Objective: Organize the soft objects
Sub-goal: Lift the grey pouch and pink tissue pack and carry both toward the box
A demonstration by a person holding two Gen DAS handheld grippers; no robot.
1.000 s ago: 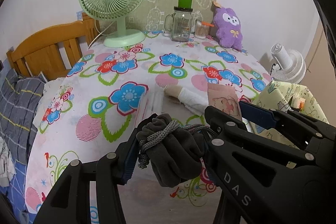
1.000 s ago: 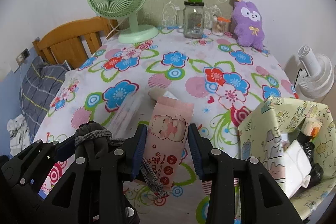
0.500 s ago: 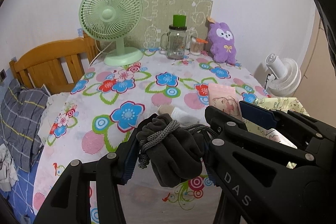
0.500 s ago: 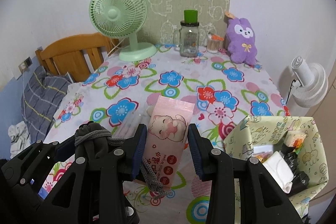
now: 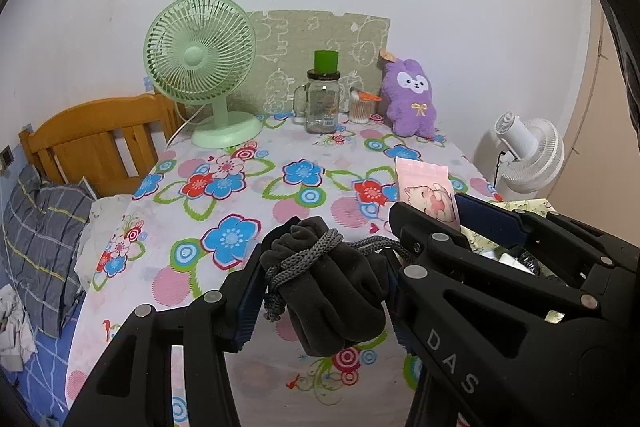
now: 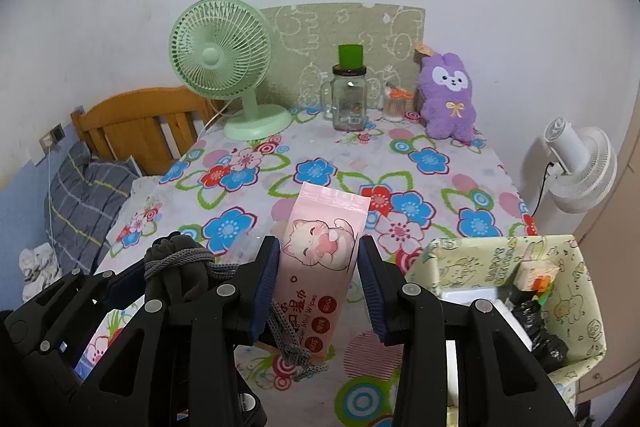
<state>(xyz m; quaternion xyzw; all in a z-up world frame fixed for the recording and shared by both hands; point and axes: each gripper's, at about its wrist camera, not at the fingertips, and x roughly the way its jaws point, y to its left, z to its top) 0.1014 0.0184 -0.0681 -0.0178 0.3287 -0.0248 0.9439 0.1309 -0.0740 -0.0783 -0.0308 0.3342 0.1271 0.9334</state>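
Note:
My left gripper [image 5: 324,279] is shut on a dark grey drawstring pouch [image 5: 328,291] tied with a grey cord, held above the flowered table [image 5: 240,187]. The pouch also shows in the right wrist view [image 6: 176,271], at the lower left. My right gripper [image 6: 316,283] is shut on a pink wet-wipes pack [image 6: 320,267] with a cat picture, held upright above the table. The pack shows in the left wrist view [image 5: 426,187], to the right of the pouch. A yellow-green patterned box [image 6: 500,259] stands open at the lower right, below and right of the pack.
At the table's back stand a green fan [image 6: 224,67], a glass jar with a green lid [image 6: 350,95], a cotton-swab cup [image 6: 394,105] and a purple plush [image 6: 448,99]. A white fan [image 6: 580,163] is on the right. A wooden bed frame [image 6: 140,123] is on the left.
Both grippers have risen and drawn back from the table with their objects. The items lying on the table in front have dropped out of sight. The box has come further into view.

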